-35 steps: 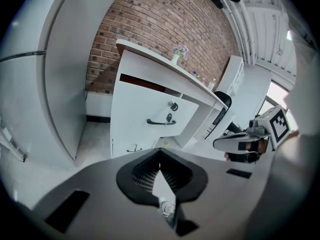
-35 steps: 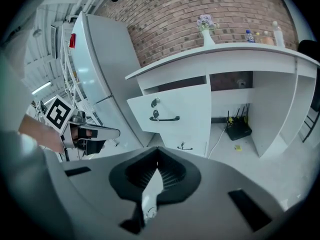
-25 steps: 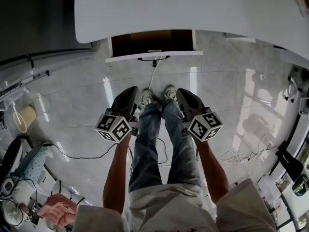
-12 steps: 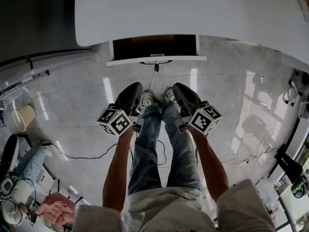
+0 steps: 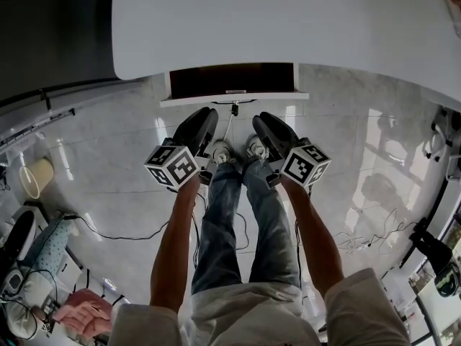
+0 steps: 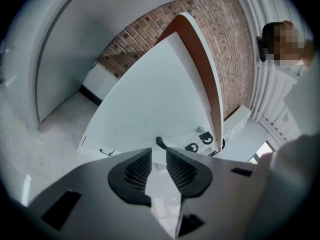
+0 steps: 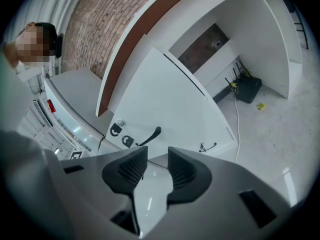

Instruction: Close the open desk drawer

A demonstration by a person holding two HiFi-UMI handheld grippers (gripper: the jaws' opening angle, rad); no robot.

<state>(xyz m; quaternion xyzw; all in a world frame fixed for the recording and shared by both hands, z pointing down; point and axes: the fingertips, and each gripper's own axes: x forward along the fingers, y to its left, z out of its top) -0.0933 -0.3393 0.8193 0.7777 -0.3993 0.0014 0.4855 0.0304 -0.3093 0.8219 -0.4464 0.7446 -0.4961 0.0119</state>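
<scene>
The open drawer sticks out from under the white desk top [image 5: 288, 20], showing its brown inside [image 5: 230, 79] and white front panel [image 5: 234, 98]. My left gripper [image 5: 207, 115] and right gripper [image 5: 259, 120] point at that panel from just short of it, side by side. In the left gripper view the panel [image 6: 150, 99] and its black handle [image 6: 160, 143] lie right beyond the left gripper [image 6: 158, 156], which is open and empty. In the right gripper view the right gripper [image 7: 157, 156] has its jaws opening, nothing between them, with the handle [image 7: 150, 135] just beyond.
The person's legs and shoes [image 5: 220, 150] stand on the glossy floor below the drawer. A white cable [image 5: 229, 121] runs down from the drawer. A black box [image 7: 245, 89] sits under the desk. A bucket [image 5: 36, 175] and black cables [image 5: 122, 233] lie at the left.
Both grippers have moved forward together, from beside the shoes up to the drawer's front panel.
</scene>
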